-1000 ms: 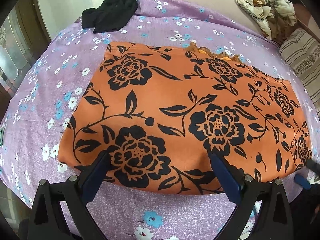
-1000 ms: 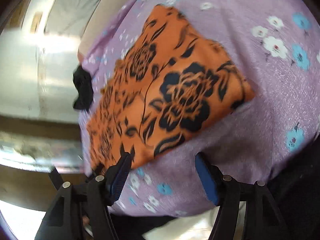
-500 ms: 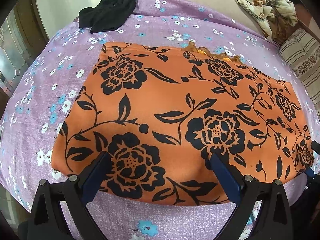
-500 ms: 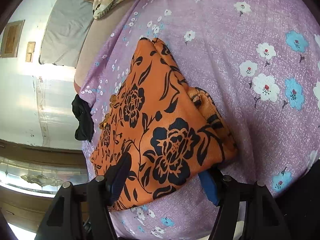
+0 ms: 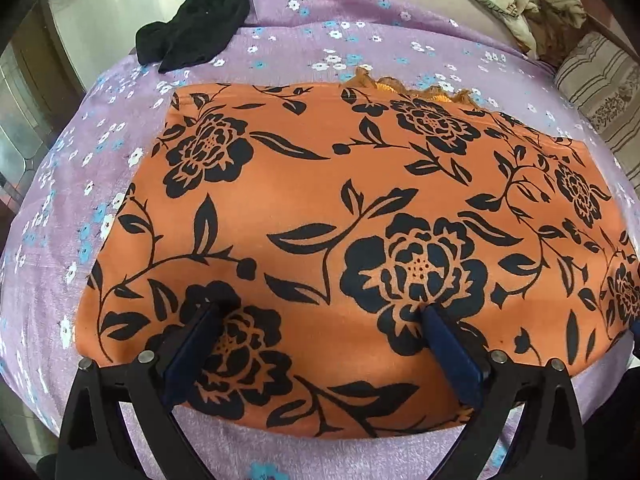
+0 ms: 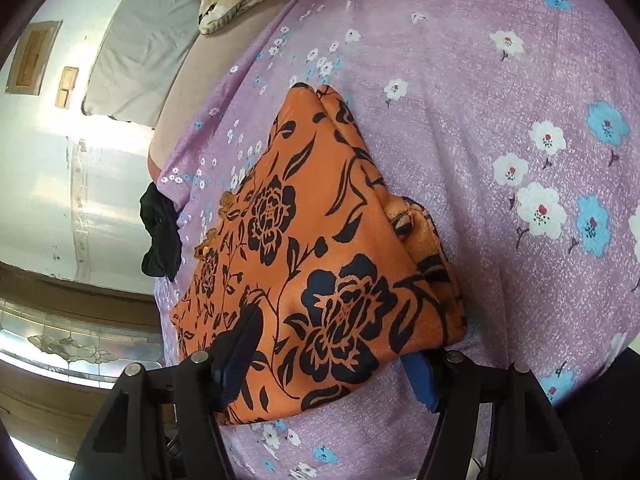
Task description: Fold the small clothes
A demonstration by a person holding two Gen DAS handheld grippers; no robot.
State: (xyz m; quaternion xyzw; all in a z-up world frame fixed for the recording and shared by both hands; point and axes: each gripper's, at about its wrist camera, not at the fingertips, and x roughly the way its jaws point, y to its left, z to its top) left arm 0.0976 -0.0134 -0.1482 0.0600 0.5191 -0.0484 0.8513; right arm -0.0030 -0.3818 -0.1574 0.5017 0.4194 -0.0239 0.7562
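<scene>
Both hand-held grippers have advanced over the folded orange floral cloth [image 5: 360, 208]. Left hand-held gripper [image 5: 320, 312] spread wide above its near edge; right hand-held gripper [image 6: 332, 344] wide, straddling its corner. Cloth lies flat on the bed [image 5: 360, 44]; black garment [image 5: 196, 24] beyond.

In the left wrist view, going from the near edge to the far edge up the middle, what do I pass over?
Left gripper with open jaws → orange flowered cloth → bare purple flowered sheet → black garment at far left, and crumpled beige cloth at far right.
</scene>
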